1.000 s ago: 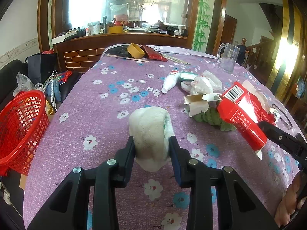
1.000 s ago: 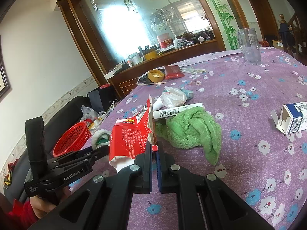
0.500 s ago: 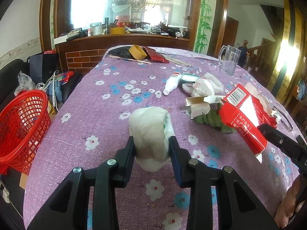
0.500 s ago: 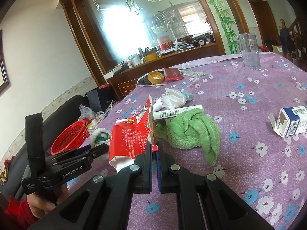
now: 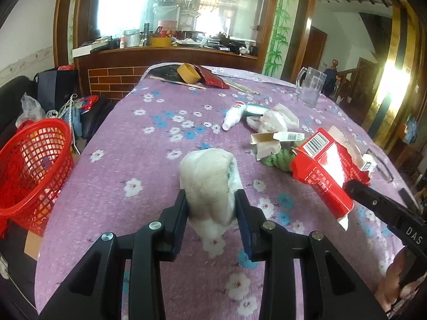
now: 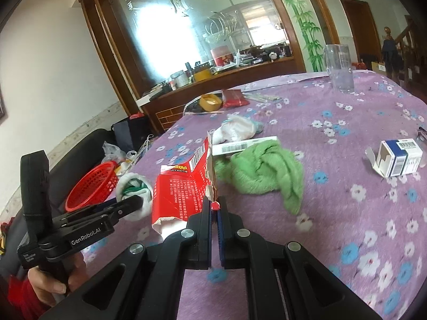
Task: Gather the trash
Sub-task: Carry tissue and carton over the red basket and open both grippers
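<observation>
My left gripper (image 5: 210,200) is shut on a rolled white cloth wad (image 5: 206,180) and holds it above the purple flowered tablecloth (image 5: 138,165). It also shows in the right wrist view (image 6: 133,186). My right gripper (image 6: 214,205) is shut on the torn edge of a flattened red carton (image 6: 181,186), also seen in the left wrist view (image 5: 325,170). A red mesh basket (image 5: 29,165) stands off the table's left edge, also in the right wrist view (image 6: 90,186).
On the table lie a green cloth (image 6: 261,170), a long white box (image 6: 242,145), a crumpled white bag (image 6: 237,130), a white bottle (image 5: 233,114), an open blue-white box (image 6: 397,157), a glass mug (image 6: 339,72) and a yellow tape roll (image 6: 210,102).
Both grippers keep their hold and have risen slightly, so the table looks a little lower and farther. Nothing was let go.
</observation>
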`<state>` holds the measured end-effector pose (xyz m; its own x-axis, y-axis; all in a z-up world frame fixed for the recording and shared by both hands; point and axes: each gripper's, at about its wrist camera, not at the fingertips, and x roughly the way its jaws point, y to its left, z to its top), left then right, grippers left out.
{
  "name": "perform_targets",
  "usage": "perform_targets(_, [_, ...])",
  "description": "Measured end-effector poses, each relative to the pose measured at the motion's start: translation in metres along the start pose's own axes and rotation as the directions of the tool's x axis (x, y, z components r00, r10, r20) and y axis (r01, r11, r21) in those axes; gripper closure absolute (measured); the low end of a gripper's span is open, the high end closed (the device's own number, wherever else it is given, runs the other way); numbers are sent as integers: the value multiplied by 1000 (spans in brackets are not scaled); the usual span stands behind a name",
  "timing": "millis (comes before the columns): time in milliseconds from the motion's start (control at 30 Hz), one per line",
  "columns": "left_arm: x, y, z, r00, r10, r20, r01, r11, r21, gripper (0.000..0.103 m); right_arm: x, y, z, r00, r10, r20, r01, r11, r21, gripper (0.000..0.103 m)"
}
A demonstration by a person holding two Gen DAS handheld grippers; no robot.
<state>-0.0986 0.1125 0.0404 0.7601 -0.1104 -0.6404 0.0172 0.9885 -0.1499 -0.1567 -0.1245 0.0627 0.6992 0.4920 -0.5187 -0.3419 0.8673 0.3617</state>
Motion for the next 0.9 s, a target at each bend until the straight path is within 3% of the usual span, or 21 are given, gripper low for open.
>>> perform_targets(233, [-26, 22, 5, 1000, 17, 26, -15, 999, -42, 69, -4, 23, 9, 999, 35, 3, -35, 999, -16, 98])
perform_targets(500, [-59, 72, 17, 995, 67, 69, -58, 991, -123, 69, 12, 56, 16, 997, 65, -44, -68, 996, -63, 98])
perform_targets(900, [-96, 169, 28, 974, 211, 77, -190, 956, -223, 69, 40, 130, 49, 982, 158, -107, -172, 974, -145, 98])
